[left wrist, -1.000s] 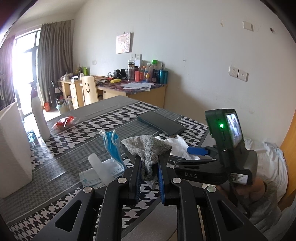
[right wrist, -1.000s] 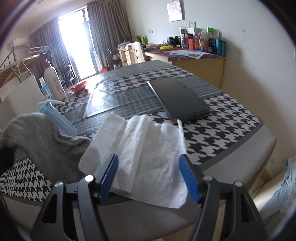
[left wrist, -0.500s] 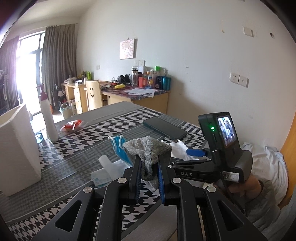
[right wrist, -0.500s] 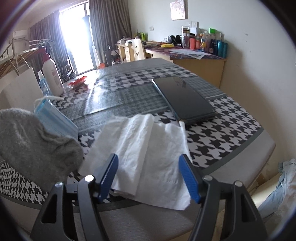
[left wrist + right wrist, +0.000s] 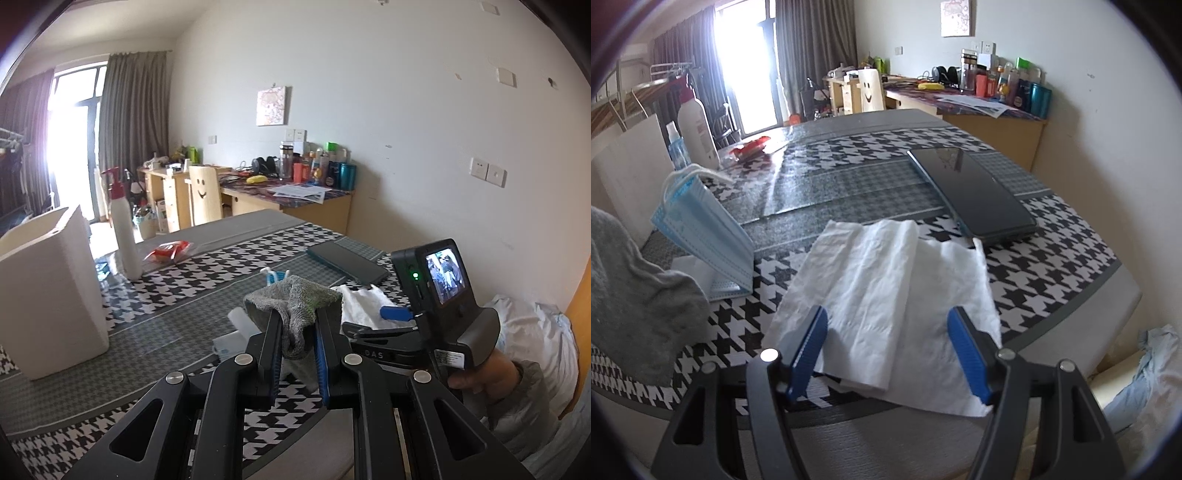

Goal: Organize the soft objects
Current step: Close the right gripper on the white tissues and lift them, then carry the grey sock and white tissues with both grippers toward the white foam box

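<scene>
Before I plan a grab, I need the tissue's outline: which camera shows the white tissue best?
The right wrist view: the white tissue lies spread across the picture's middle, edges visible. The left wrist view shows only a strip of it behind the grey sock.

- The tissue (image 5: 886, 295) lies spread on the surface (image 5: 1052, 280) at its near edge, with its near border hanging over that edge.
- The laptop (image 5: 971, 192) lies closed behind the tissue, toward the right edge, its near corner just beside the tissue.
- The face masks (image 5: 701, 229) sit left of the tissue, one leaning up on the flat ones.
- The sock (image 5: 295, 310) hangs off the surface, in front of the masks.
- The bottle (image 5: 123, 229) stands toward the far left edge, with the box (image 5: 48, 295) in front of it at the left edge.
- The packet (image 5: 168, 251) lies just right of the bottle.
</scene>
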### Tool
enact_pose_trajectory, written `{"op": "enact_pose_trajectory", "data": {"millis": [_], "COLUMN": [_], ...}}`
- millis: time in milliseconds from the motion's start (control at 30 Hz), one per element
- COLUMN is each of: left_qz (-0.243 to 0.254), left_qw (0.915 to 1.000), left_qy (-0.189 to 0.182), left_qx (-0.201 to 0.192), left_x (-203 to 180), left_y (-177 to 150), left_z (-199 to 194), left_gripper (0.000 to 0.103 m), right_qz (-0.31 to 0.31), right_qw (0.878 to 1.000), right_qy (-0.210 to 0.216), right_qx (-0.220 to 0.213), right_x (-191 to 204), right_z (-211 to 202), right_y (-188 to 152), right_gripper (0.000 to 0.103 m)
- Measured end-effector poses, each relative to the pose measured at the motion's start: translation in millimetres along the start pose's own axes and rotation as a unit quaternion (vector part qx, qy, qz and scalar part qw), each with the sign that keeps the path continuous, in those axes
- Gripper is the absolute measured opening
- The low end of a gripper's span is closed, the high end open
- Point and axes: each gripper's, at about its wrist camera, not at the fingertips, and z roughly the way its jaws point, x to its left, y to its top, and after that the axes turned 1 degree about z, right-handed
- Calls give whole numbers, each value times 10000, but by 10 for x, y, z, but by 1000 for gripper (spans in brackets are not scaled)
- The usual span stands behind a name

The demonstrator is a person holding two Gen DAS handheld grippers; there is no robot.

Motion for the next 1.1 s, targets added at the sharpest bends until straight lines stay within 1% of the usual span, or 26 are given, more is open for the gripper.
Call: {"op": "enact_pose_trajectory", "data": {"millis": [33, 67, 133, 167, 233, 267, 333, 433, 567, 633, 900, 1100], "left_qz": [-24, -43, -94, -108, -121, -135, -158, -196, -226, -243, -255, -255], "left_qw": [10000, 10000, 9999, 9999, 9998, 9998, 9997, 9995, 9990, 9986, 9970, 9964], "left_qy": [26, 52, 103, 112, 144, 158, 181, 240, 378, 468, 719, 780], "left_qx": [-7, -7, -1, -7, -23, -32, -37, -30, -34, -39, -141, -196], "left_x": [20, 39, 80, 96, 107, 119, 143, 205, 268, 303, 403, 459], "left_y": [0, -2, 2, 0, -11, -15, -24, -28, -31, -27, 0, 28], "left_z": [-9, -20, -38, -51, -86, -96, -113, -120, -167, -188, -278, -348], "left_gripper": [17, 17, 17, 17, 17, 17, 17, 17, 17, 17, 17, 17], "right_qz": [-20, -27, -67, -81, -131, -151, -208, -189, -79, -105, -146, -111], "right_qw": [10000, 10000, 10000, 10000, 9999, 9999, 9997, 9997, 9990, 9988, 9959, 9913], "right_qy": [-28, -6, -13, -1, 38, 45, 80, 151, 447, 481, 731, 957], "right_qx": [-4, -5, 9, 19, 48, 54, 61, 75, 34, -54, -510, -895], "right_x": [16, 29, 50, 58, 86, 105, 143, 160, 161, 190, 280, 322], "right_z": [-1, -5, -6, -15, -24, -28, -38, -42, -96, -147, -462, -752], "right_y": [1, 2, 12, 14, 18, 19, 15, 11, 36, 64, 185, 252], "right_gripper": [64, 61, 49, 46, 33, 31, 16, 9, 8, 8, 8, 8]}}
